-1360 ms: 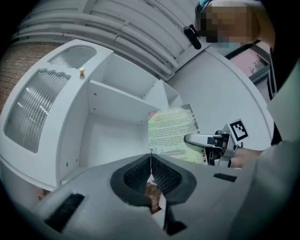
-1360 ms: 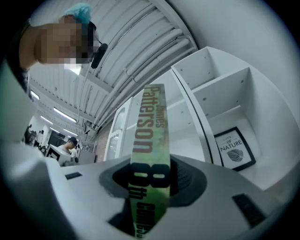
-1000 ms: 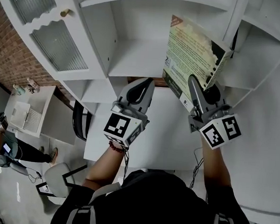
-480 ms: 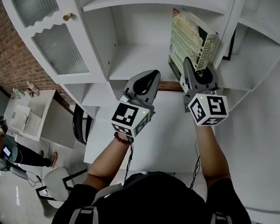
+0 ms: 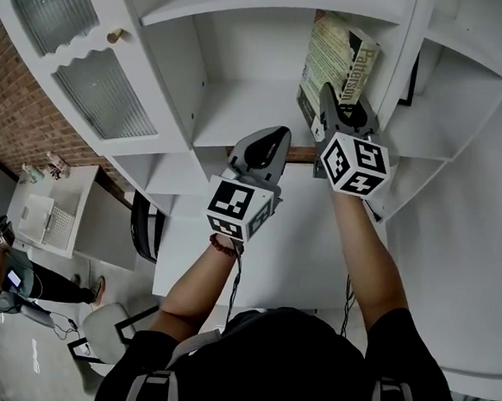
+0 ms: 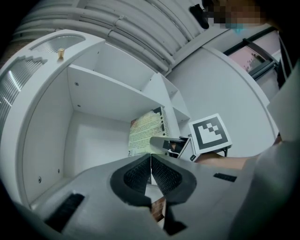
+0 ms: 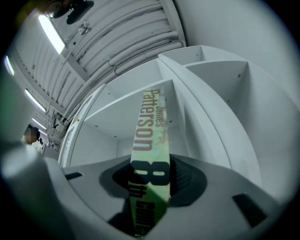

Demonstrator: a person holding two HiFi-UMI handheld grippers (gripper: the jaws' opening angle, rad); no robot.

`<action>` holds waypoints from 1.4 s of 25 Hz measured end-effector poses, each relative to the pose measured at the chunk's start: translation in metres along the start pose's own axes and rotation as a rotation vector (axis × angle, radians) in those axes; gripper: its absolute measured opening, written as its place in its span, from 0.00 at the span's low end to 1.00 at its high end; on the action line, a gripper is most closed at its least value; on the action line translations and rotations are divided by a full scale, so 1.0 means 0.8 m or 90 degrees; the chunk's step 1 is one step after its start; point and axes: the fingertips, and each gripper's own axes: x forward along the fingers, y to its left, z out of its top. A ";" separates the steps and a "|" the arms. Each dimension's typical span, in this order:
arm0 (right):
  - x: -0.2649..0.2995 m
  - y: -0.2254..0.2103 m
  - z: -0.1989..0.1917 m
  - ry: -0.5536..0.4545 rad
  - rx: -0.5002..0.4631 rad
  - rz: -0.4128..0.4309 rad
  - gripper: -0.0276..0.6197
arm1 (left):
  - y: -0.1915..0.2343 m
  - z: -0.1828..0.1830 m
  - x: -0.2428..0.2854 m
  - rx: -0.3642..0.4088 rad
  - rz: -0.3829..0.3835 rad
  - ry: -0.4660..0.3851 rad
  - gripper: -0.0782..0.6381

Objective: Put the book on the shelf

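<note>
The right claw [image 7: 151,180] is clamped on the spine of the book [image 5: 333,55] and holds it upright inside the white shelf [image 5: 241,108], close to that compartment's right wall. The left claw [image 6: 151,174] is clenched on nothing, just beside the right one, before the shelf's front edge.

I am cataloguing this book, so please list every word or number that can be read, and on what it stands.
"James Patterson": spine of the book.
"8th": same spine, lower; the word beneath is partly hidden.
Back cover: print too small to read.
</note>
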 end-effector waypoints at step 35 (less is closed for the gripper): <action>0.035 -0.035 -0.035 0.006 0.004 -0.097 0.30 | 0.002 -0.022 0.004 -0.016 0.003 0.022 0.13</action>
